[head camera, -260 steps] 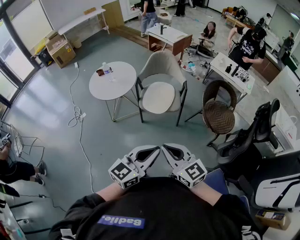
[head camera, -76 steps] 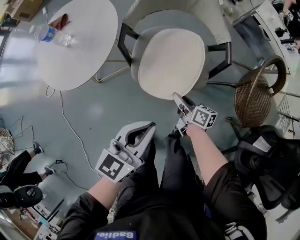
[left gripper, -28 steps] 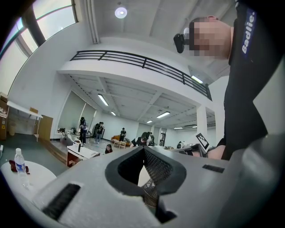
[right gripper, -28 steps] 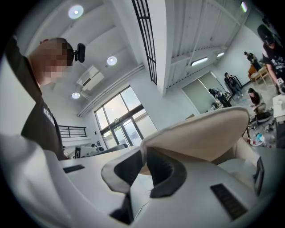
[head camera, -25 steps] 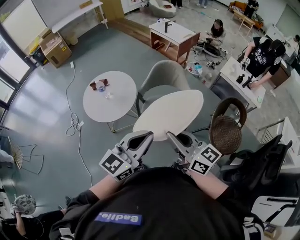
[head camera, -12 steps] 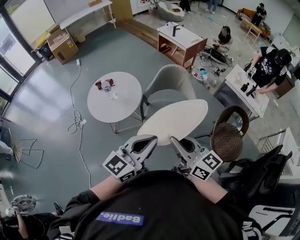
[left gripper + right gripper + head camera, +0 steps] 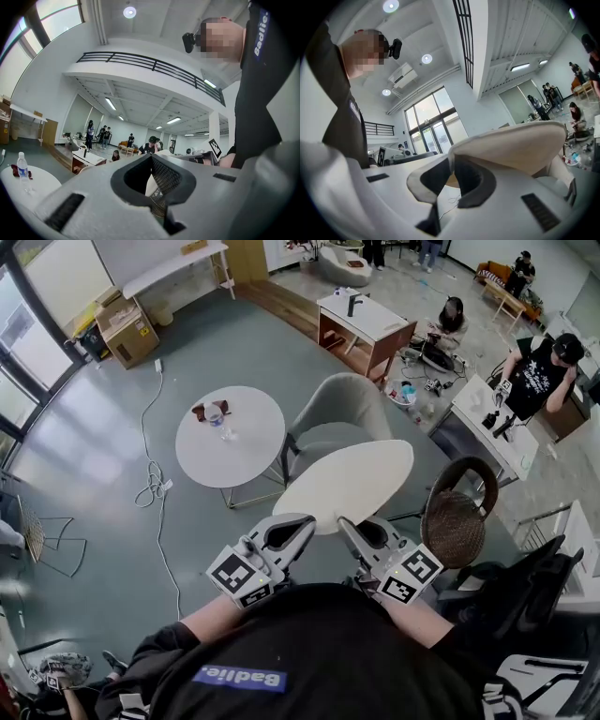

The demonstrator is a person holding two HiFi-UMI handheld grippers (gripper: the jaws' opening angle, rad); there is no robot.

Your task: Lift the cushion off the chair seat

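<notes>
The round cream cushion [image 7: 343, 486] hangs in the air in front of me, clear of the beige chair [image 7: 339, 401], whose bare seat [image 7: 319, 440] shows behind it. My right gripper [image 7: 346, 525] is shut on the cushion's near edge. In the right gripper view the cushion [image 7: 511, 145] folds out of the pinch of the right gripper [image 7: 450, 161]. My left gripper [image 7: 292, 524] sits just left of it under the cushion's rim, shut with nothing in it. In its own view the left gripper [image 7: 151, 158] has its tips together.
A round white table [image 7: 246, 451] with a water bottle [image 7: 217, 415] stands left of the chair. A wicker chair [image 7: 454, 517] and a black office chair [image 7: 525, 587] are to the right. A cable [image 7: 153, 482] trails on the floor. People work at desks [image 7: 487, 413] behind.
Three seconds ago the cushion lay on the chair seat with the right gripper at its front edge; now it is held up off the chair. Over the last second nothing has moved.
</notes>
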